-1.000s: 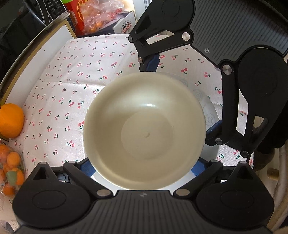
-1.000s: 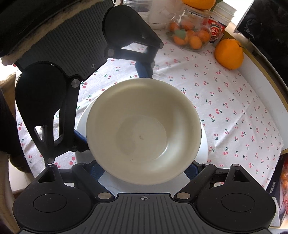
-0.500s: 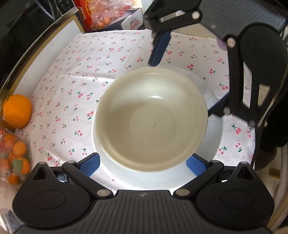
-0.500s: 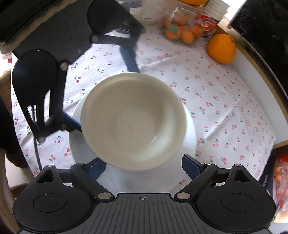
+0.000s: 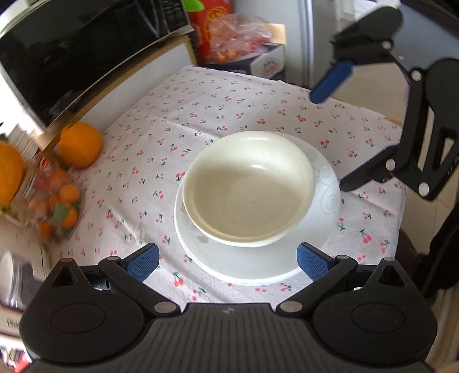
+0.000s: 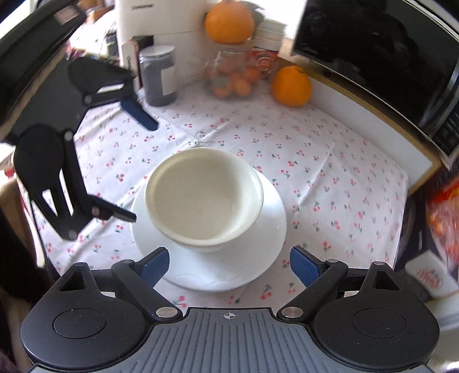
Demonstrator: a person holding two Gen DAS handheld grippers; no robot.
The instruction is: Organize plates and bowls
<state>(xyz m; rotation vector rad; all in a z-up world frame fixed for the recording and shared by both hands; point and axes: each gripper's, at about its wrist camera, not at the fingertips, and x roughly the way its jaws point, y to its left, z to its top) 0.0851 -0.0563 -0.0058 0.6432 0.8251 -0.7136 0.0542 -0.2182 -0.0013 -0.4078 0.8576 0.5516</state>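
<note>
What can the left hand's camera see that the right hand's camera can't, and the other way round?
Only the left wrist view shows the swirl pattern on the white plate's rim and the bag of small oranges on a box at the back. Only the right wrist view shows the dark jar and the white appliance behind it. Both show the cream bowl sitting on the white plate, the cherry tablecloth, a big orange, the black microwave, and both grippers open, holding nothing.

Lighting: bright, diffuse daylight. Glare: white plate [image 5: 258, 266] near rim washed out; soft highlight inside cream bowl [image 5: 249, 186]. Blur: jar of oranges [image 5: 54, 200] smeared at frame edge. Distortion: strong fisheye curvature at tablecloth [image 6: 330, 178] edges.
</note>
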